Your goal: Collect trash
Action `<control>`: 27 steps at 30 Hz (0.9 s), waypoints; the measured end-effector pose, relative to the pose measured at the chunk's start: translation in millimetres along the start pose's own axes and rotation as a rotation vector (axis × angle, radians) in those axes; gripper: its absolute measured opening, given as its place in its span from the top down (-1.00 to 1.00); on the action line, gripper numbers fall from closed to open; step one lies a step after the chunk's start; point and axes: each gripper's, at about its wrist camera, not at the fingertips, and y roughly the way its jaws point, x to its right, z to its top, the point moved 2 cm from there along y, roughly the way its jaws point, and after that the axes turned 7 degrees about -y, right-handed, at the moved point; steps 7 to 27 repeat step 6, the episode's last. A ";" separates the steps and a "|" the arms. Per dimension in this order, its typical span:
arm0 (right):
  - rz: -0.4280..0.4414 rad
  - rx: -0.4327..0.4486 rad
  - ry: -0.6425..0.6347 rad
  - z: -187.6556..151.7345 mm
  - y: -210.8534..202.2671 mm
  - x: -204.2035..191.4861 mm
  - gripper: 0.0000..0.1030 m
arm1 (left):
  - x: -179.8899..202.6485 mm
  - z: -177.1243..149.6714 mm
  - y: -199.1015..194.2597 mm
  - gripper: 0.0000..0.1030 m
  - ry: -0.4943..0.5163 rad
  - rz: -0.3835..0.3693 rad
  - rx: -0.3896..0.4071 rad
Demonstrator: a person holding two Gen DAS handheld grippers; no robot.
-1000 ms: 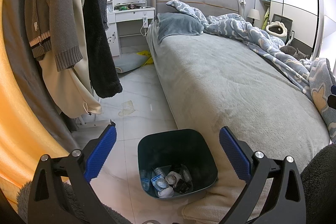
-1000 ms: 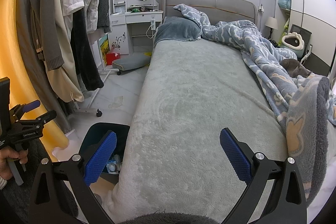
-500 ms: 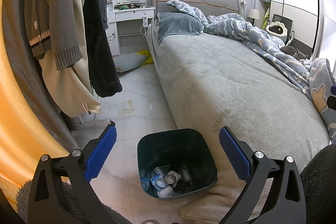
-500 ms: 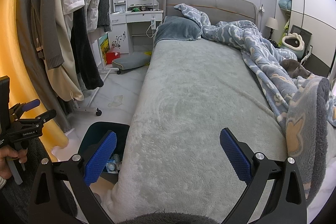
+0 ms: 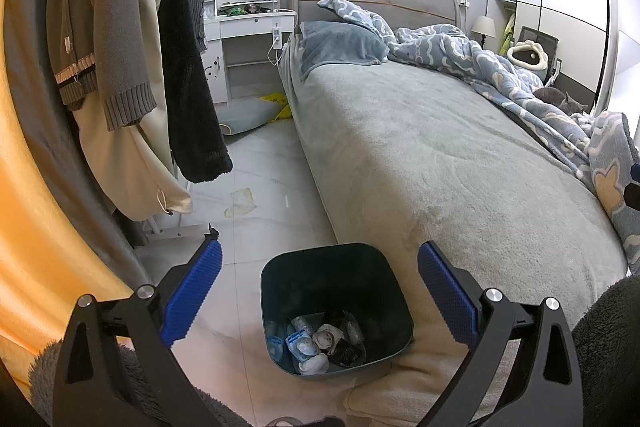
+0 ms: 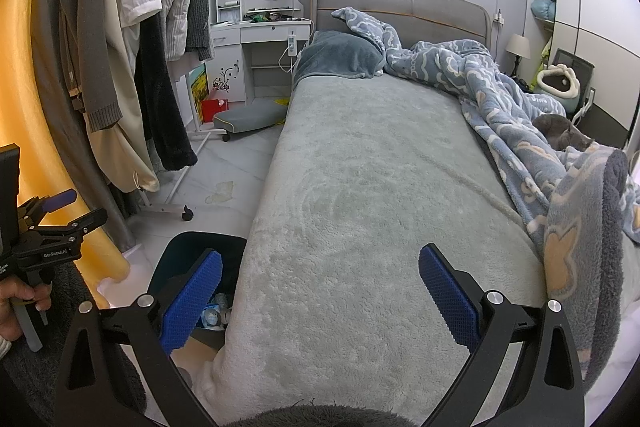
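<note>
A dark teal bin (image 5: 335,307) stands on the floor against the bed's near corner, with several crumpled wrappers and bottles (image 5: 320,341) in its bottom. My left gripper (image 5: 319,289) hovers open above the bin, nothing between its blue pads. A crumpled tissue (image 5: 241,202) lies on the white floor further off, beside the clothes rack. My right gripper (image 6: 320,291) is open and empty over the foot of the grey bed. The bin (image 6: 200,259) shows partly behind its left finger, and the tissue (image 6: 219,191) lies on the floor beyond.
A clothes rack (image 6: 176,207) on castors with hanging coats (image 5: 132,47) crowds the left side. The bed (image 5: 440,155) with a blue duvet (image 6: 500,99) fills the right. A grey cushion (image 6: 250,115) and yellow scrap (image 5: 276,103) lie by the white dresser (image 6: 260,39). A grey cat (image 6: 560,135) rests on the bed.
</note>
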 end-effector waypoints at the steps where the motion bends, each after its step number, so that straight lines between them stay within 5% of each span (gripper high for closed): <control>1: 0.000 0.000 0.000 0.1 0.0 0.1 -0.94 | -0.3 0.5 0.1 -0.94 0.000 0.000 0.000; 27: 0.000 0.000 -0.001 0.4 -0.2 0.0 -0.94 | -1.0 0.2 0.2 -0.94 -0.001 -0.001 -0.001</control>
